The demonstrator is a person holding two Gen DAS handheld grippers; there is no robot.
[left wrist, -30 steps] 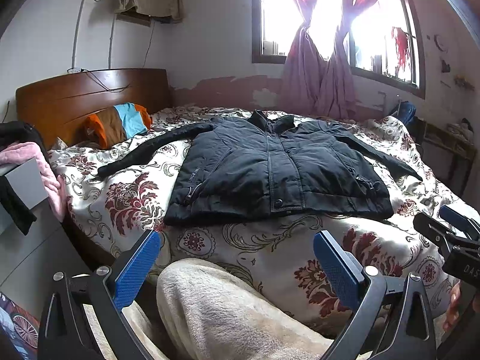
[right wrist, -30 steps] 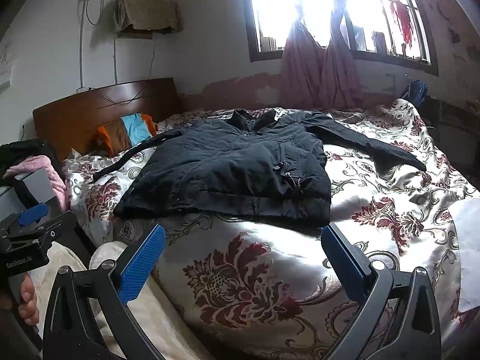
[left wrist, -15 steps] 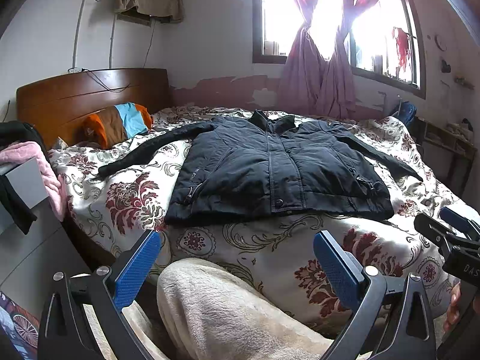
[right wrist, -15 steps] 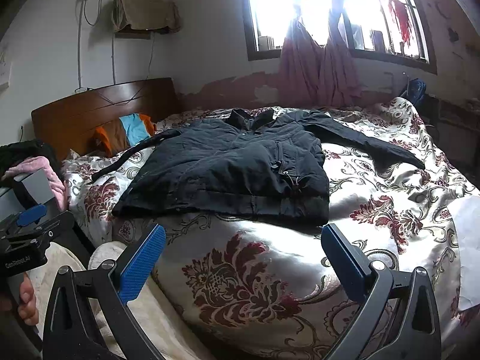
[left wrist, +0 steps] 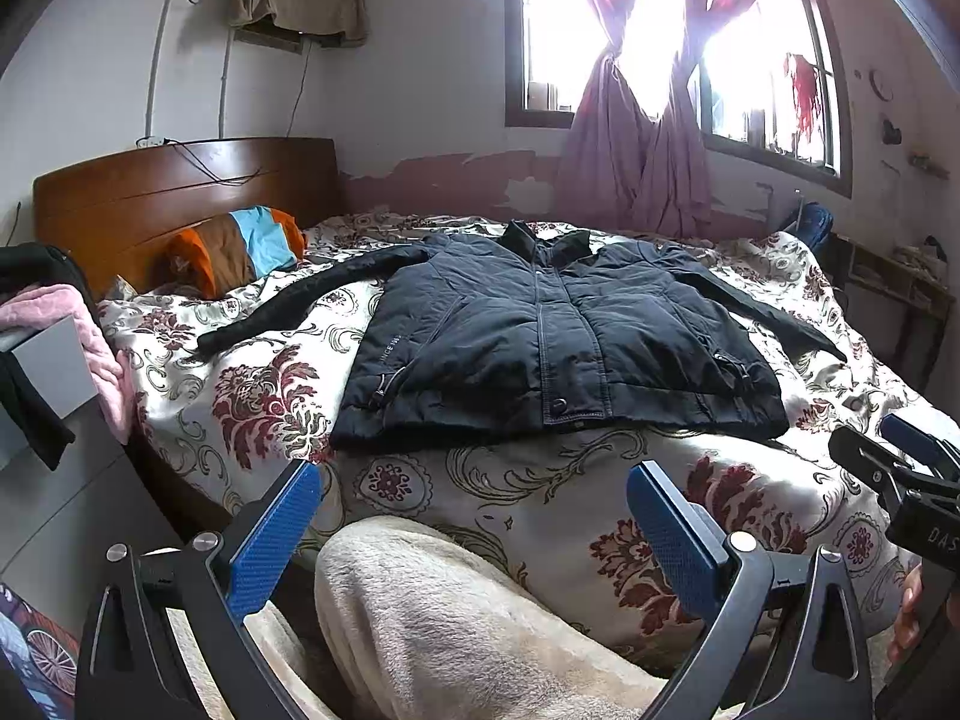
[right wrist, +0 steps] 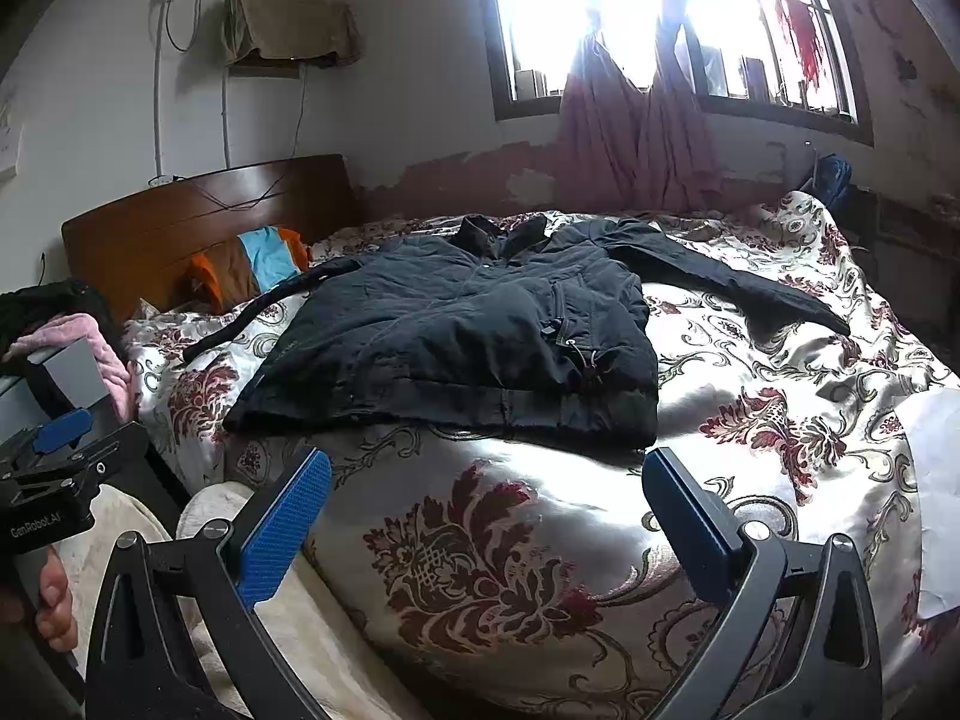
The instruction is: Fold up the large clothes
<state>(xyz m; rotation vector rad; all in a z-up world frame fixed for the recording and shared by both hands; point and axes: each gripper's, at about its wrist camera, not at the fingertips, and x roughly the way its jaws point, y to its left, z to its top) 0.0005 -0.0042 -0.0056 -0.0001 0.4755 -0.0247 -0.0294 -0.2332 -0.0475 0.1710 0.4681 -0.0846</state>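
Only one garment is laid out for folding: a dark jacket spread flat, front up, on the floral bedspread. Its two sleeves stretch outward, one toward the wooden headboard side of the jacket, the other toward the far side away from the headboard. Its collar points to the window and its hem lies nearest the cameras.

Two grippers show. The left gripper hangs below the jacket's hem with its two blue pads wide apart, nothing between them but a beige fleecy leg. The right gripper sits below the jacket's hem corner, its jaws likewise spread and empty, over a red flower on the bedspread. Neither touches the jacket.

One striped pillow in orange, brown and blue lies between the jacket's sleeve and the headboard. One pink towel drapes over a grey box beside the headboard end of the bed. Two pink curtains are knotted together beyond the jacket's collar.

Against half a second ago, the left view is unchanged; the right view has shifted only slightly, and the jacket lies as it did.
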